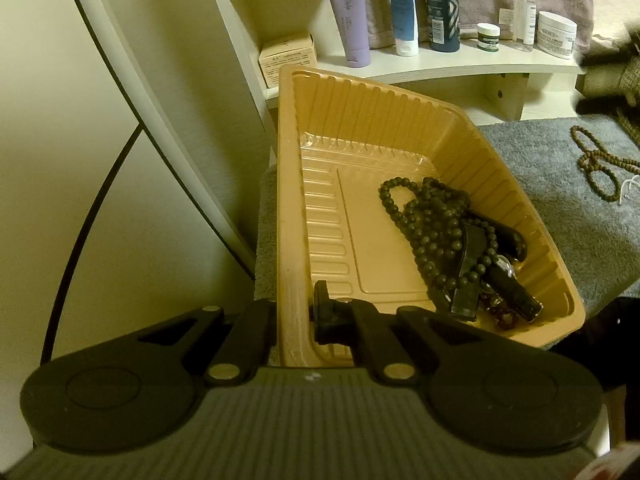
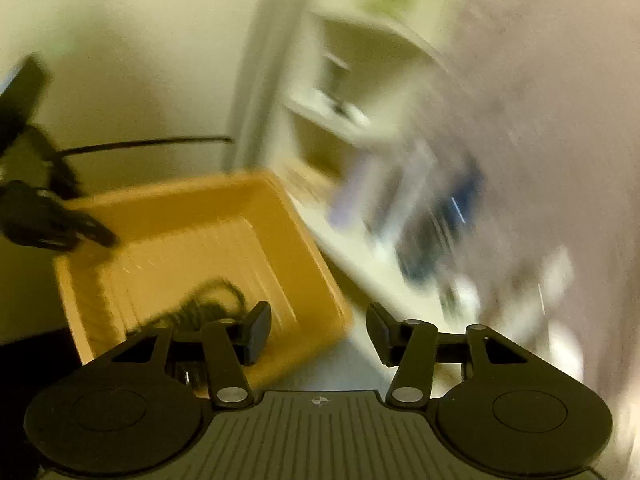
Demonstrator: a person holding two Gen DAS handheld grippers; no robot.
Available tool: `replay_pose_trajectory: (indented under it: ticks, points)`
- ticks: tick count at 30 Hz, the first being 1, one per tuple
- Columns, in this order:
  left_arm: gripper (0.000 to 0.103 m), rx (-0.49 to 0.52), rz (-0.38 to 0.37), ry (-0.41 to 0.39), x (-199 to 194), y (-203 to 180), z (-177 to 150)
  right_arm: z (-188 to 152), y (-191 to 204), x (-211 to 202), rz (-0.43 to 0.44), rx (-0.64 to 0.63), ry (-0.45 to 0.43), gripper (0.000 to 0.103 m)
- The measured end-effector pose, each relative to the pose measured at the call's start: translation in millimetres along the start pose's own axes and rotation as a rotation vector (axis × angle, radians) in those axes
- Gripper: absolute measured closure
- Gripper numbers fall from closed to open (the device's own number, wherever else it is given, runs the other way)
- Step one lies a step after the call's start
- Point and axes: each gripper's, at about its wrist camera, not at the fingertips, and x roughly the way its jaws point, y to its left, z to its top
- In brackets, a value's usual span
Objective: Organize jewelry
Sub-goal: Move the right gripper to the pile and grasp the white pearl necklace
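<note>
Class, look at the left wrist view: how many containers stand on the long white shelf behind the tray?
6: purple tube, white-and-blue tube, dark blue bottle, small green-labelled jar, clear spray bottle and white jar, left to right. Others may be hidden.

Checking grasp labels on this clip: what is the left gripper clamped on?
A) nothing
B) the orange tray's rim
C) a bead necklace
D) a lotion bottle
B: the left gripper pinches the orange tray's rim wall, one finger inside, one outside.
</note>
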Motion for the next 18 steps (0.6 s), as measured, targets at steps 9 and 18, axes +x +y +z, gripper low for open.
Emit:
replay_pose_trajectory:
  ticks: [9, 18]
  points:
    - [0.101, 0.001, 0.0, -0.001, -1, 0, -1, -88, -22, -32, -0.219, 0.386, 0.08, 0.05]
    - [0.101, -0.003, 0.006, 0.003, 1, -1, 0, -140, -52, -60, -0.38, 0.563, 0.108, 0.05]
